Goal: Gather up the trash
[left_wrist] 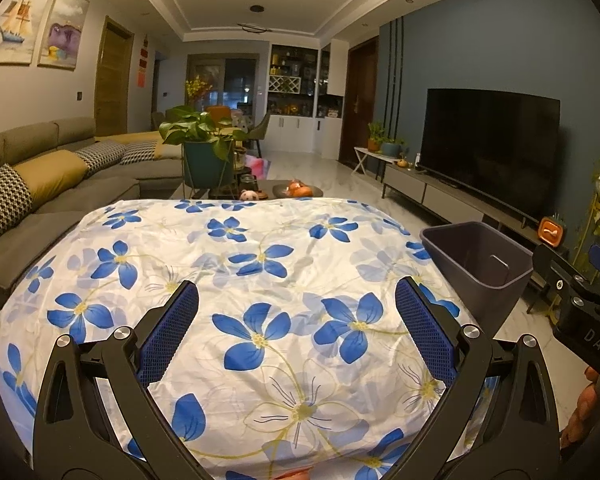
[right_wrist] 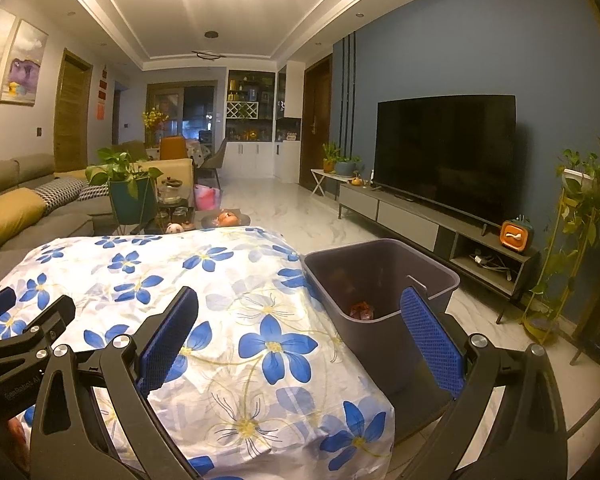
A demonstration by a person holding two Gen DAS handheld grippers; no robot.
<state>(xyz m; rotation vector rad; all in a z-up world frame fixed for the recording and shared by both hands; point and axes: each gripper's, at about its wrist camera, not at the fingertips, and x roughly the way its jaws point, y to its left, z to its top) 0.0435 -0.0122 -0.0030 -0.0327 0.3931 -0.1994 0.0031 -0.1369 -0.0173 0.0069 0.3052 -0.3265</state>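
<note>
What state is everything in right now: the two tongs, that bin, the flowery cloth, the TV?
Left tongs: open, holding nothing.
Right tongs: open, holding nothing.
Bin: upright beside the table, no lid, something reddish at the bottom.
Flowered cloth: spread over the table, wrinkled, nothing visible on it.
TV: screen dark.
</note>
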